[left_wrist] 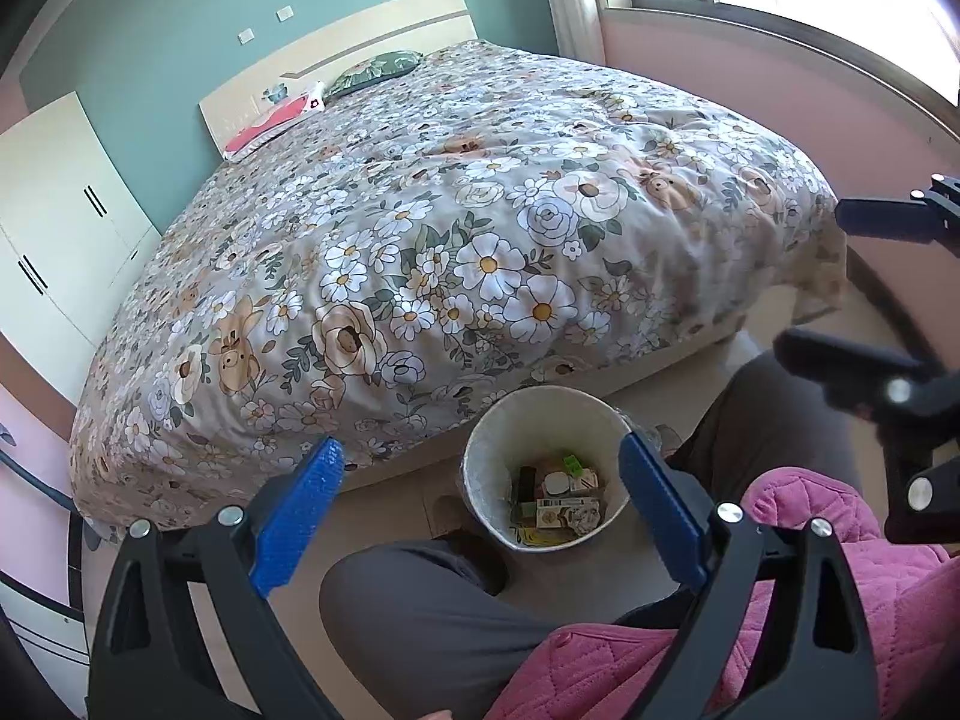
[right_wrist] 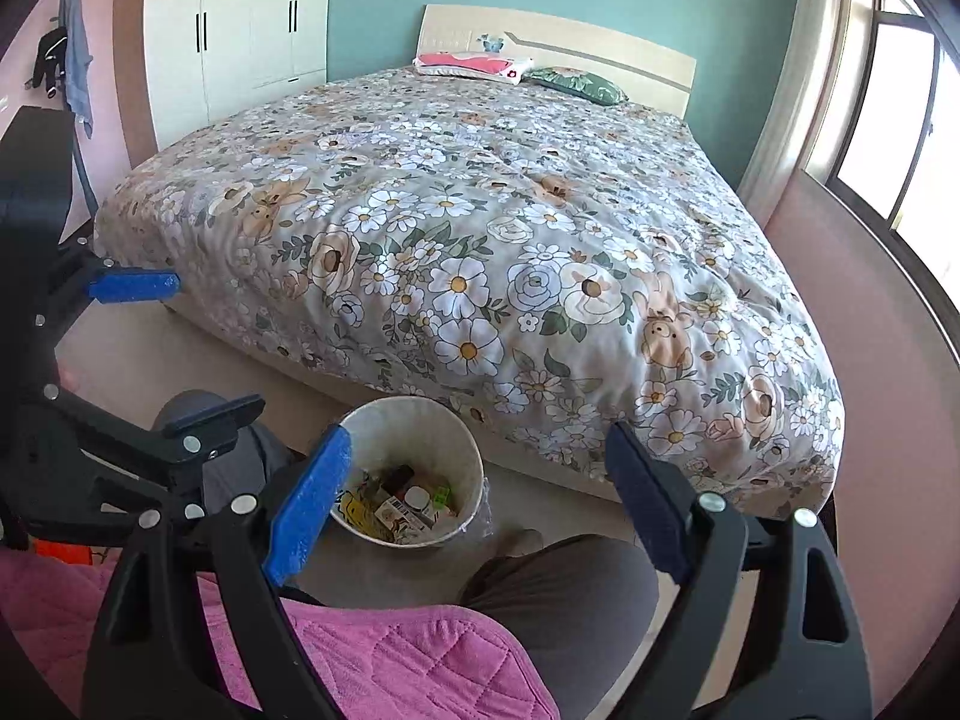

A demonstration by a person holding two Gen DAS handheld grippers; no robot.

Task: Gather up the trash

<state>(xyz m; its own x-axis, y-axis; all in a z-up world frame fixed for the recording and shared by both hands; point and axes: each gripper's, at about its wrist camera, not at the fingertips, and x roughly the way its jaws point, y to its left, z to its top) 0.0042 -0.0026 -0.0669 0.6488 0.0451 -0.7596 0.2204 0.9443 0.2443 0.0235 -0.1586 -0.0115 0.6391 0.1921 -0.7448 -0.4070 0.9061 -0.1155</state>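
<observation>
bin [left_wrist: 480,468] (white, holding boxes and wrappers) stands on the floor at the foot of the floral bed [left_wrist: 456,228], below the left gripper [left_wrist: 480,504], jaws wide, empty. right wrist view: right gripper [right_wrist: 474,486] likewise spread wide, empty, above the bin [right_wrist: 462,438].

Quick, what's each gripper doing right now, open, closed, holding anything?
Left gripper: open, blue-padded fingers spread wide, holding nothing.
Right gripper: open, fingers spread wide, holding nothing.
</observation>
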